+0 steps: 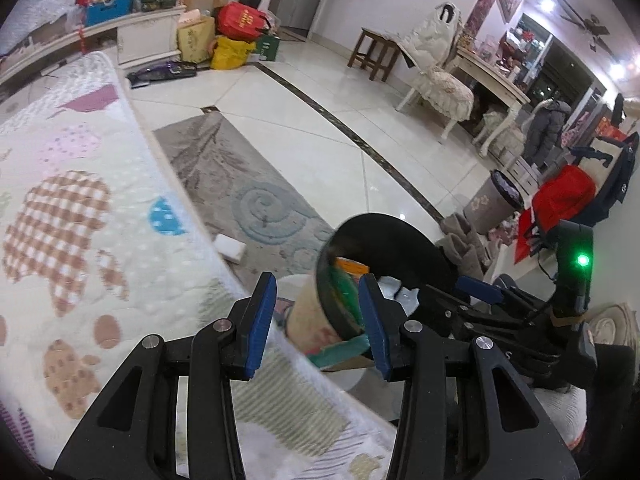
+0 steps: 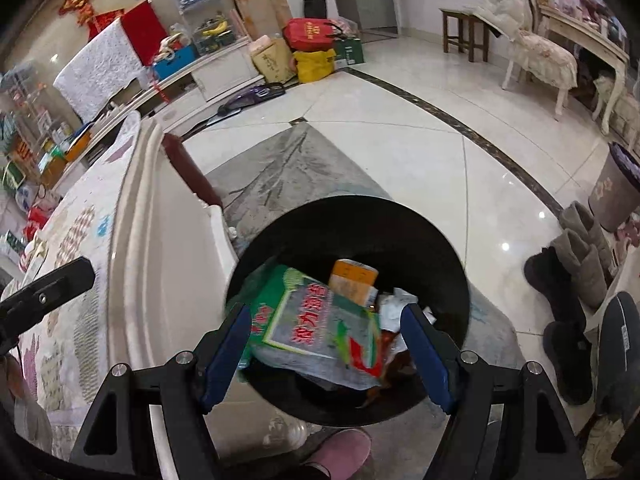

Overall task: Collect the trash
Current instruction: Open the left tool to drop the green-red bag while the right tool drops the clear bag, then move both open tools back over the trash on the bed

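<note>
**Mia:** Right up close are the blue pads of the right gripper [image 2: 326,354]. They stand wide apart. Is anything pinched between them?

**Tom:** No. The big green and grey plastic packet with red writing [image 2: 320,332] shows in the gap, but the pads do not press on it. It lies below them, inside the round bin with the black bag liner [image 2: 440,240]. I think it is loose in there.

**Mia:** Which way does the packet lie?

**Tom:** It is tilted. Its long side runs from the upper left down to the lower right, across the gap between the pads. An orange box [image 2: 354,280] and some white crumpled paper [image 2: 394,300] sit behind it in the bin.

**Mia:** And the left gripper [image 1: 318,326]?

**Tom:** Its pads stand partly apart too, and hold nothing. It hangs over the edge of the soft white blanket with pink and brown patches [image 1: 80,220]. The bin is just past its right-hand pad, so it is beside the bin, not over it.

**Mia:** So which hand is nearer the trash?

**Tom:** The right one. It points straight down into the mouth of the bin. If more trash has to come, I think the left one goes for it, maybe the small white block [image 1: 231,249] on the grey rug [image 1: 240,184] by the blanket.
</note>
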`<action>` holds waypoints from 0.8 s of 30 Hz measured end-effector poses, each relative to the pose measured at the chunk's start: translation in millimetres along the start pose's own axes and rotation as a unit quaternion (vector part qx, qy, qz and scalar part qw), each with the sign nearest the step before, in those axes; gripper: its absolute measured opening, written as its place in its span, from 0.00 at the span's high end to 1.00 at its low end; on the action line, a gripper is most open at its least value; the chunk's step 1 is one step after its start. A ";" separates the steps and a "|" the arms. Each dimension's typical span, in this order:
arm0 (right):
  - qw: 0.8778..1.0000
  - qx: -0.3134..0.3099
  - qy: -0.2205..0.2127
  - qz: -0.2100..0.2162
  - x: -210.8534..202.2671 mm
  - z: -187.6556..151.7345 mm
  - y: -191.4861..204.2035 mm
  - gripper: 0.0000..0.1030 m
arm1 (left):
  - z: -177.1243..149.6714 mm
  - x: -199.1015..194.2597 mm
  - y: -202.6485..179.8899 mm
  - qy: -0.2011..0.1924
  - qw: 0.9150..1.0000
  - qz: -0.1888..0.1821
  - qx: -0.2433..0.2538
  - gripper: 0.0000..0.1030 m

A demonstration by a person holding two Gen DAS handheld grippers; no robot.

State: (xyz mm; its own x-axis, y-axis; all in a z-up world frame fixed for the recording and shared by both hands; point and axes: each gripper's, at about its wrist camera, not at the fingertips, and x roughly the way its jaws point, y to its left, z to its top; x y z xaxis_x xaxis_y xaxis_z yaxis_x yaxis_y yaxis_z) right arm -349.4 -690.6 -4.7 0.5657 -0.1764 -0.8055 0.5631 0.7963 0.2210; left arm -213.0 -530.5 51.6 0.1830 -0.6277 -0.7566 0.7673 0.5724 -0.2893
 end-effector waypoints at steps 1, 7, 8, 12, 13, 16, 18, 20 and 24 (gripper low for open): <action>1.000 -0.004 0.000 0.001 0.0 -0.1 3.2 0.27 | -1.0 -2.0 2.7 -0.003 1.000 0.004 -0.001 0.60; 0.999 -0.030 0.002 0.014 0.6 0.4 34.4 0.27 | -6.0 -16.5 27.4 -0.026 0.999 0.044 -0.008 0.60; 0.999 -0.035 0.002 0.015 0.6 0.4 40.0 0.27 | -7.2 -19.3 33.6 -0.027 0.998 0.049 -0.013 0.60; 0.998 -0.056 0.001 0.025 0.1 0.3 64.3 0.27 | -13.1 -30.3 53.4 -0.036 0.997 0.066 -0.030 0.60; 0.998 -0.062 0.001 0.027 -0.1 0.3 70.8 0.27 | -14.2 -33.6 59.4 -0.037 0.996 0.070 -0.035 0.60; 0.996 -0.078 0.000 0.035 -1.7 2.1 90.7 0.27 | -19.1 -43.9 78.1 -0.042 0.995 0.081 -0.052 0.60; 0.995 -0.088 -0.002 0.041 -2.2 3.6 104.3 0.27 | -22.7 -52.1 89.9 -0.045 0.993 0.088 -0.060 0.60; 0.994 -0.095 -0.004 0.050 -1.8 5.4 118.4 0.27 | -26.3 -59.7 99.4 -0.049 0.992 0.096 -0.065 0.60; 0.992 -0.107 -0.002 0.068 0.6 6.8 146.5 0.27 | -32.9 -76.0 120.9 -0.054 0.990 0.108 -0.075 0.60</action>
State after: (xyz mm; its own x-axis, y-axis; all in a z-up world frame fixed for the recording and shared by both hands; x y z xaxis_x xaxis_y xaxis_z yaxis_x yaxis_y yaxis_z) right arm -262.4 -577.9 30.9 0.6303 -0.0617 -0.7739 0.3408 0.9176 0.2044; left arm -154.4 -396.3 54.9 0.4039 -0.5297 -0.7458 0.6049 0.7663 -0.2166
